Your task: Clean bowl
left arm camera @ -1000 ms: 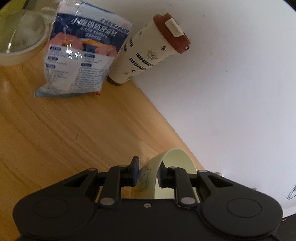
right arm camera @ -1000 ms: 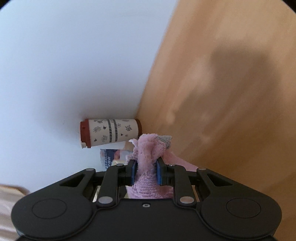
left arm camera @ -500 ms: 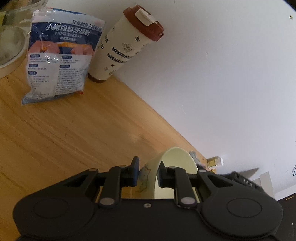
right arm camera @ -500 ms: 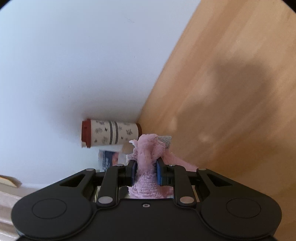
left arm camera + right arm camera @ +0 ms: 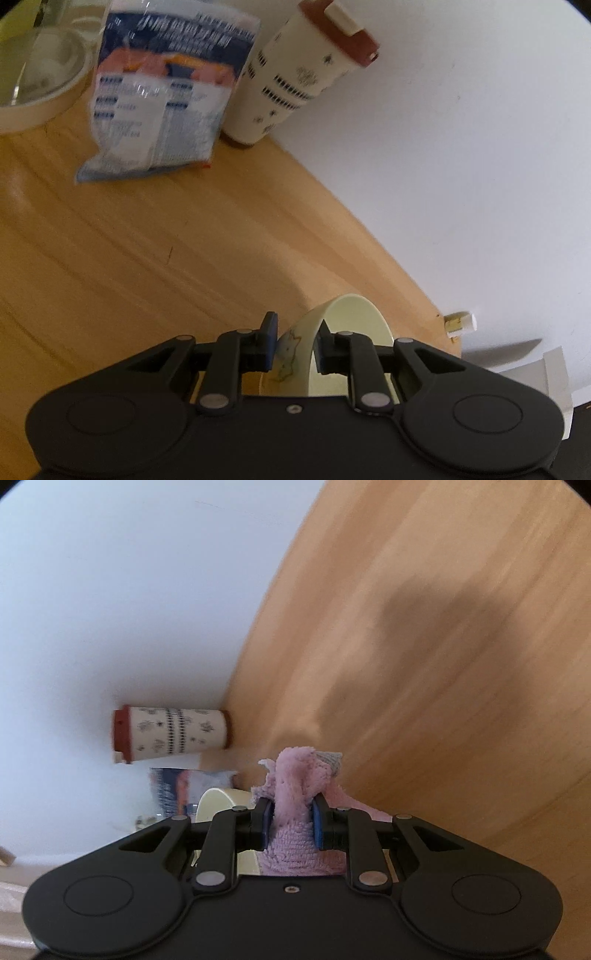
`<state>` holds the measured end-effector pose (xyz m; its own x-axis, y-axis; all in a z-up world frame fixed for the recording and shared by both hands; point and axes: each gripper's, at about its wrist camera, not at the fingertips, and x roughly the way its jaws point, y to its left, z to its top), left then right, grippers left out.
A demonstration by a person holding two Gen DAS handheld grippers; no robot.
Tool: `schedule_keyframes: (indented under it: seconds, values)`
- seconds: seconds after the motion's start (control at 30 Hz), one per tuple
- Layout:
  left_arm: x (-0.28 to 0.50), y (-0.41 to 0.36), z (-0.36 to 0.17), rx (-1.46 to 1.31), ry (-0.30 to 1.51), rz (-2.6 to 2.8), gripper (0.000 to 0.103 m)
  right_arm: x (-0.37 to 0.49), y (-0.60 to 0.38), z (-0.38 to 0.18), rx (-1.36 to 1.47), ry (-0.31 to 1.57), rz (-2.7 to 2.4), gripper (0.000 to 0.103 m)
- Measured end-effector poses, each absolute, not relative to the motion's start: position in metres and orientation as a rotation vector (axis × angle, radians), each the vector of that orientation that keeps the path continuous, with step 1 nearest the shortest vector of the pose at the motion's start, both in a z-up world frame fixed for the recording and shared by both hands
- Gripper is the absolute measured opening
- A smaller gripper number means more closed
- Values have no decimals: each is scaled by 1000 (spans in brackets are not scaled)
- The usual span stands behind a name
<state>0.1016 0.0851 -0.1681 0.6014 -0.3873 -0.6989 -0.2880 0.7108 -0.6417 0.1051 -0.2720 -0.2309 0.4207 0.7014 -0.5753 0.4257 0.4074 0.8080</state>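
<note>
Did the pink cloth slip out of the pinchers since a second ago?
No. The pink cloth sits bunched between the right gripper pads exactly as before, not sliding up or down against the black fingers.

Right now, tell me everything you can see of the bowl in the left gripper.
The bowl is pale yellow-green, smooth and glossy, ceramic or plastic by its look, with a faint line drawing on its outer wall. It is tipped on edge above the wooden table, its rim arching up. The left gripper is shut on its wall, one pad outside, one inside. Its lower part is hidden behind the gripper. The right wrist view shows its rim beside the pink cloth.
</note>
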Motion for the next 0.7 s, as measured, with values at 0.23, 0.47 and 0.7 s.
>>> schedule_keyframes:
  seconds: [0.23,0.47,0.7]
  values:
    - [91,91,-188,-816,990,-39,17,135,-253,-238,1133,1231,260,24]
    - [95,98,-192,-783,1043,-89,18,140,-239,-237,1063,1257,304,27]
    - [116,97,-175,-519,1116,-229,35,139,-245,-210,649,1267,417,41]
